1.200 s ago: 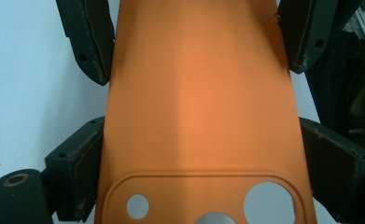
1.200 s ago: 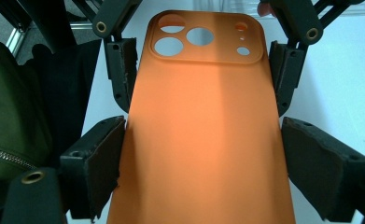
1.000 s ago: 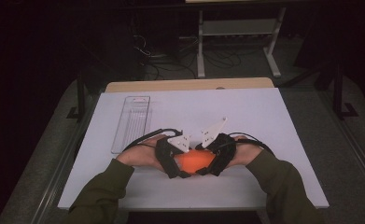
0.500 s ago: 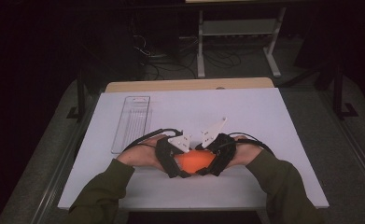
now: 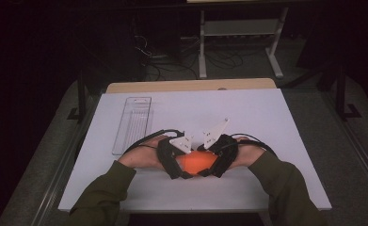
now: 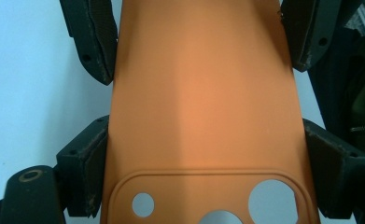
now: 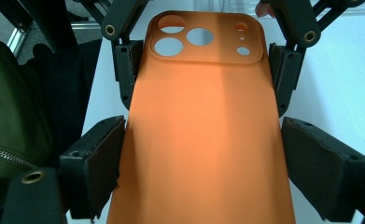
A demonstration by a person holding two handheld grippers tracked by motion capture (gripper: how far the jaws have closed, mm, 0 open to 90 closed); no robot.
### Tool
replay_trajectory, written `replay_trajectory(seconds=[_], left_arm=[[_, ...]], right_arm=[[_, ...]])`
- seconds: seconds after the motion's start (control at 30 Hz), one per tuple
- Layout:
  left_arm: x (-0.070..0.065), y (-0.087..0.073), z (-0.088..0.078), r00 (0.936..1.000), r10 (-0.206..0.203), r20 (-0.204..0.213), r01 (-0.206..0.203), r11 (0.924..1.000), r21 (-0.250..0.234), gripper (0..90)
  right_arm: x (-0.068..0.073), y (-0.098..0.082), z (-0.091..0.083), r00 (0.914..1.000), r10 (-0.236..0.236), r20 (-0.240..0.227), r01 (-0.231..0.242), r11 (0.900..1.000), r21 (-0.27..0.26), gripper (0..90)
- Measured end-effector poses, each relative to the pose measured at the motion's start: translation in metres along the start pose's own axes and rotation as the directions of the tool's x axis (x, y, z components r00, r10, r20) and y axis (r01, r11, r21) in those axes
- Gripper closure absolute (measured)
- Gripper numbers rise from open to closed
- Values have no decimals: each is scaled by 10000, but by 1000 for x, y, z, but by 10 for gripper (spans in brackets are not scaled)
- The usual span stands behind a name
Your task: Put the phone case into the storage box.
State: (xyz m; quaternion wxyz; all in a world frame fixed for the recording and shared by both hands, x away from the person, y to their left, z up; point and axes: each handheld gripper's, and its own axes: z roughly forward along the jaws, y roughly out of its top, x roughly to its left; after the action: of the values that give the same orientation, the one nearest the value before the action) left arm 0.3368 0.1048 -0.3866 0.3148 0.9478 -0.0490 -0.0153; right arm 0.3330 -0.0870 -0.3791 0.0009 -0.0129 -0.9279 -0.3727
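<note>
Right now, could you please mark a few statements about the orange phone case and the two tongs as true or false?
1. Both tongs, left and right, grip the orange phone case. True.
2. The case's camera cutouts lie at the right tongs' end. False: at the left tongs' end.
3. A clear plastic tray lies on the white table, apart from the case. True.
4. The case is blue. False: orange.

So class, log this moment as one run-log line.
left tool: shut on orange phone case | right tool: shut on orange phone case | clear tray: untouched
</note>
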Motion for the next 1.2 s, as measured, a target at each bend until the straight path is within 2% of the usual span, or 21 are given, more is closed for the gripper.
replay_trajectory(seconds=[0.07, 0.2, 0.27, 0.57, 0.97, 1.0, 1.2], left_arm=[[1, 1, -1, 9998, 198, -95, -196, 9996, 212, 152], [0, 2, -1, 9997, 208, -117, -204, 9993, 304, 154], [-1, 1, 1, 9999, -6, -110, 8, 9999, 156, 155], [-1, 1, 1, 10000, 43, -54, -41, 9995, 306, 156], [-2, 1, 1, 10000, -8, -29, 9, 9998, 198, 156], [-2, 1, 1, 10000, -20, -23, 21, 9998, 212, 156], [-2, 0, 0, 10000, -34, -38, 35, 9998, 187, 156]], right_arm=[[0, 0, 0, 10000, -16, 31, 16, 10000, 13, 149], [0, -1, 0, 10000, -78, 50, 78, 10000, 40, 149], [0, -1, 1, 9999, -110, 59, 110, 9999, 67, 148], [0, -2, 2, 9999, -99, -45, 99, 9999, 83, 145], [0, -3, 3, 9999, 49, -136, -49, 10000, 38, 139], [0, -3, 4, 9997, 91, -247, -91, 10000, -13, 139], [0, -2, 3, 9999, 63, -106, -62, 10000, 51, 139]])
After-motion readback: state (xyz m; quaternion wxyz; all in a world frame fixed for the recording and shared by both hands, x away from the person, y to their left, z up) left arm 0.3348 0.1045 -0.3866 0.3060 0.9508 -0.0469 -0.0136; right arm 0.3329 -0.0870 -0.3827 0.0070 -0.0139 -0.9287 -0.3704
